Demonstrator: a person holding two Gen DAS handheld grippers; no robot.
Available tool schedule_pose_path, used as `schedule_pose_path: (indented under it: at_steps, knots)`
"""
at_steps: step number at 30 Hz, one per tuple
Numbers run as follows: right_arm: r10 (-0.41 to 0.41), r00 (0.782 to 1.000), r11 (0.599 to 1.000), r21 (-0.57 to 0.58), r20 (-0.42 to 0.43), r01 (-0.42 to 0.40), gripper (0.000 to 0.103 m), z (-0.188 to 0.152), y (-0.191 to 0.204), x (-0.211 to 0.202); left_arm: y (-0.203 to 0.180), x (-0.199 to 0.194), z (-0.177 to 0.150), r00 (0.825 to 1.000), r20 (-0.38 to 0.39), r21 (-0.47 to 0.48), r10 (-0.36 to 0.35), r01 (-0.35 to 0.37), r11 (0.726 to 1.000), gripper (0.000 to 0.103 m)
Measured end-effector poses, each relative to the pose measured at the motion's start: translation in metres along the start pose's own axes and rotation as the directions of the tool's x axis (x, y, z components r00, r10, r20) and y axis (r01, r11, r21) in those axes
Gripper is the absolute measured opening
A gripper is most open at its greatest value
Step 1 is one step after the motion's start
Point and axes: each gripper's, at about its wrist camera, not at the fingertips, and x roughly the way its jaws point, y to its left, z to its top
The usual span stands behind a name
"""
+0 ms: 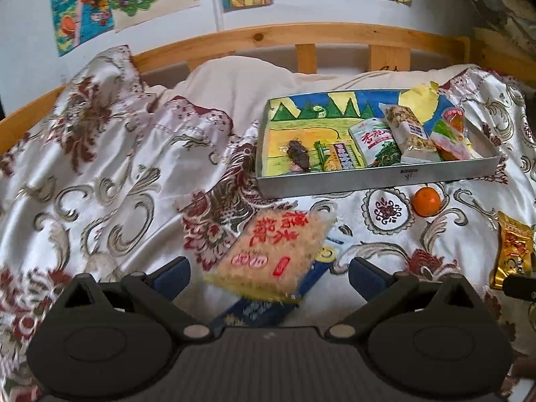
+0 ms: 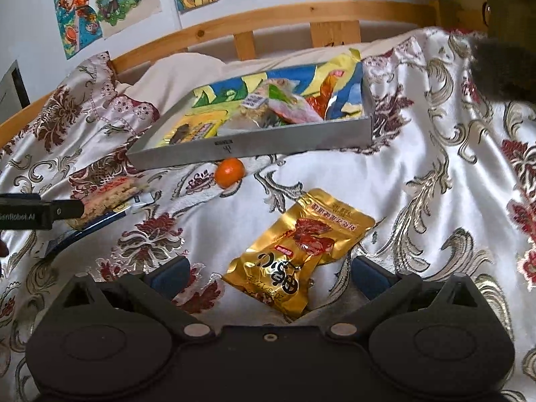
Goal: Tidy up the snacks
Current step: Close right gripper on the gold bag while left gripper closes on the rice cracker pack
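A grey tray (image 1: 375, 181) (image 2: 251, 149) with a painted bottom sits on the bed and holds several snack packs. In front of it lie a small orange (image 1: 425, 201) (image 2: 229, 172), a beige rice-cake pack (image 1: 274, 254) (image 2: 110, 197) resting on a blue packet (image 1: 264, 308), and a gold snack pouch (image 2: 298, 251) (image 1: 514, 251). My left gripper (image 1: 268, 274) is open, its fingers either side of the beige pack. My right gripper (image 2: 269, 273) is open around the near end of the gold pouch. The left gripper's finger (image 2: 43, 212) shows at the left edge of the right wrist view.
A floral satin bedspread (image 1: 100, 184) with folds covers the bed. A wooden bed rail (image 1: 268, 35) runs behind, under a wall with colourful drawings (image 1: 83, 6). A dark furry object (image 2: 502, 67) sits at the far right.
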Motion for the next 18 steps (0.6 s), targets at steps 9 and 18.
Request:
schedule_pose_path:
  at_steps: [9, 18]
  knots:
    - [0.041, 0.999, 0.999, -0.004, 0.032, -0.041, 0.102, 0.006, 0.003, 0.018, 0.007, 0.030, 0.009, 1.000, 0.011, 0.000, -0.011, 0.011, 1.000, 0.103]
    - [0.114, 0.993, 0.988, -0.110, 0.034, -0.109, 0.089, 0.003, 0.027, 0.024, 0.009, 0.057, 0.007, 0.994, -0.064, 0.055, -0.086, 0.090, 0.994, 0.102]
